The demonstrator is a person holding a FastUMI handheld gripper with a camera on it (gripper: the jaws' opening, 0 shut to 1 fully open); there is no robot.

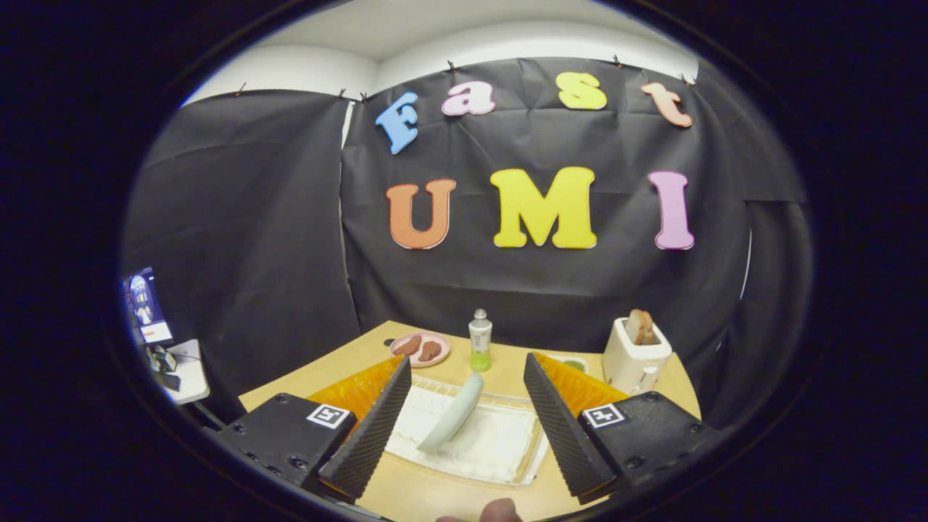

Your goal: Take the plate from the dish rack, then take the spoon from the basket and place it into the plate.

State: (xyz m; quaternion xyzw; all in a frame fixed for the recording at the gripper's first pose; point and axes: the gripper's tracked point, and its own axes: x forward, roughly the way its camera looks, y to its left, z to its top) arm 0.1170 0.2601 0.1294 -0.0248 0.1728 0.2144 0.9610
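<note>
claw (pixel 464 406) spread wide, holding nothing, both fingers (pixel 373 428) hanging above the dish rack (pixel 500 453) and framing it from either side. plate (pixel 453 422) standing on edge in the rack, just ahead of the fingertips and between them, a touch nearer the left finger than the right. long edge of the plate slanting from near the left fingertip up and away toward the middle of the rack, so crossing the gap at an angle rather than lining up with the fingers. looks like the very start of the job: plate not yet gripped, spoon not yet fetched. probably calls for dropping forward and down onto the upper rim, with a twist so the fingers close across the thin wall and not along it. orange basket (pixel 576 388) tucked behind the rack, partly hidden by both fingers; spoon too hidden to pick out. beyond the rack, a small bottle (pixel 480 339), a pink dish (pixel 420 349) with brown food to its left, a toaster (pixel 636 354) off to the right, all on the wooden table (pixel 435 496).
</note>
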